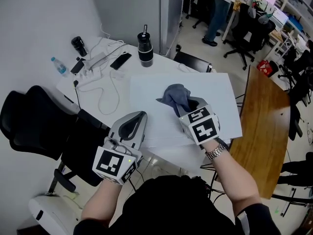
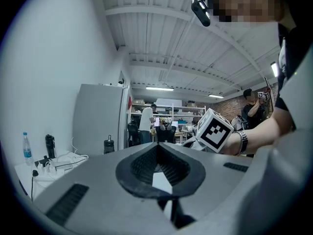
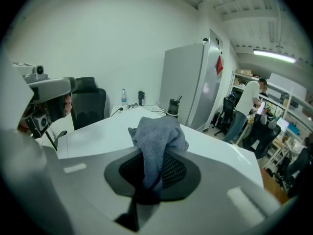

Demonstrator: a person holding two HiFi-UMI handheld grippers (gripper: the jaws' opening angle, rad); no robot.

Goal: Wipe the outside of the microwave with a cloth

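The microwave's flat white top (image 1: 215, 94) fills the middle of the head view, and also shows in the right gripper view (image 3: 98, 131). A crumpled grey-blue cloth (image 1: 176, 96) lies on it. My right gripper (image 1: 189, 105) is shut on that cloth, which bunches up between the jaws (image 3: 157, 138) and spills forward onto the white top. At the front left edge of the top, my left gripper (image 1: 138, 117) has its jaws closed tip to tip with nothing between them (image 2: 157, 147). The microwave's front and sides are hidden from here.
Behind the microwave a white table carries a black tumbler (image 1: 145, 48), a phone (image 1: 121, 60), a power strip with cables (image 1: 95, 62) and a water bottle (image 1: 58, 66). A black office chair (image 1: 29, 116) stands at the left, a wooden table (image 1: 264, 126) at the right.
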